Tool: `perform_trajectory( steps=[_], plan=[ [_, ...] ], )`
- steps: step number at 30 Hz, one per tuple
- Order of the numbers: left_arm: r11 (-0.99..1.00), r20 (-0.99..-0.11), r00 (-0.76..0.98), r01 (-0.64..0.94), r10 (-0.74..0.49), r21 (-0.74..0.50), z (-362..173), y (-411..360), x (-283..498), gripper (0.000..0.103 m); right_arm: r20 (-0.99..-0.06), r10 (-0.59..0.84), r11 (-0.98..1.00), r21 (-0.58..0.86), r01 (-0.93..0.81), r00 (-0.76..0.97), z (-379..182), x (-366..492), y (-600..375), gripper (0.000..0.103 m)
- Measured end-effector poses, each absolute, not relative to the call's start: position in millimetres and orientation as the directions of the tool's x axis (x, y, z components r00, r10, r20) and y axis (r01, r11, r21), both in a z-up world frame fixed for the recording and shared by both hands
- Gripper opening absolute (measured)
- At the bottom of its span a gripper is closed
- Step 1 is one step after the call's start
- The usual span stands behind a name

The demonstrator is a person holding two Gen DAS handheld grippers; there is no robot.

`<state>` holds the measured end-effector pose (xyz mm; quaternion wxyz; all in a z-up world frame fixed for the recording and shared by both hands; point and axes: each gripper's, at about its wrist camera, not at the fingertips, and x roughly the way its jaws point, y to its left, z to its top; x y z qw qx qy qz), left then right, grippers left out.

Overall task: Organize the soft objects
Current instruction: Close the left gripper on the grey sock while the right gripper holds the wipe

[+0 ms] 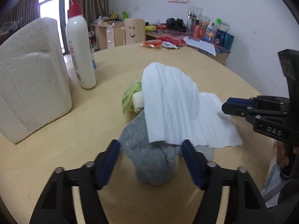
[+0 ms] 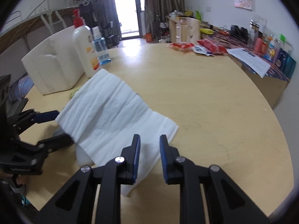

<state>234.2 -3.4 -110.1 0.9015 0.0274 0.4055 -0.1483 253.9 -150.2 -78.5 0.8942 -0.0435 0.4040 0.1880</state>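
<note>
Round wooden table (image 1: 78,130) carries a grey sock (image 1: 149,160) under a white cloth (image 1: 177,104). Left gripper (image 1: 151,160) spreads wide astride the sock at six o'clock. Right gripper (image 2: 149,156), parted and holding nothing, hovers over the cloth's near edge.

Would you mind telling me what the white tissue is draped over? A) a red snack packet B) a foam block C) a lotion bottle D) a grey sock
D: the tissue lies over the far part of the grey sock, whose near end pokes out between the open left gripper's fingers.
</note>
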Motion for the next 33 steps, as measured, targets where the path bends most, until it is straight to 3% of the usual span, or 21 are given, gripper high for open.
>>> perform_trajectory(
  steps=[2,6,8,13,18,20,22,33],
  plan=[
    [0.954,-0.749,0.616,0.291,-0.244,-0.071,-112.5,-2.9,235.5,0.056,-0.735,0.306,0.92,0.064,-0.387,0.605,-77.1,252.8,-147.1,0.024],
    [0.954,-0.76,0.609,0.298,-0.227,-0.046,-114.1,-6.4,233.7,0.055,-0.735,0.306,0.917,0.056,-0.395,0.605,-75.5,252.0,-142.1,0.027],
    [0.953,-0.768,0.605,0.303,-0.21,-0.021,-114.4,-8.6,231.6,0.055,-0.734,0.307,0.916,0.056,-0.396,0.605,-75.2,251.7,-141.3,0.036],
    [0.948,-0.771,0.592,0.316,-0.234,-0.045,-113.8,-1.7,227.8,0.055,-0.727,0.327,0.907,0.061,-0.418,0.604,-73.4,251.2,-136.9,0.045],
    [0.948,-0.772,0.591,0.314,-0.234,-0.047,-116.4,-2.8,230.9,0.036,-0.732,0.336,0.903,0.072,-0.423,0.593,-74.5,255.5,-130.6,0.045],
    [0.948,-0.77,0.591,0.311,-0.242,-0.059,-115.7,-1.9,231.4,0.018,-0.732,0.34,0.901,0.073,-0.428,0.591,-74.6,255.7,-128.0,0.045],
    [0.948,-0.766,0.596,0.312,-0.241,-0.056,-115.5,-1.9,231.2,0.014,-0.735,0.338,0.901,0.073,-0.427,0.588,-75.9,257.8,-126.1,0.045],
    [0.942,-0.758,0.595,0.329,-0.266,-0.073,-116.0,-3.1,231.7,0.012,-0.727,0.396,0.881,0.129,-0.455,0.561,-71.4,266.7,-103.8,0.045]
  ],
)
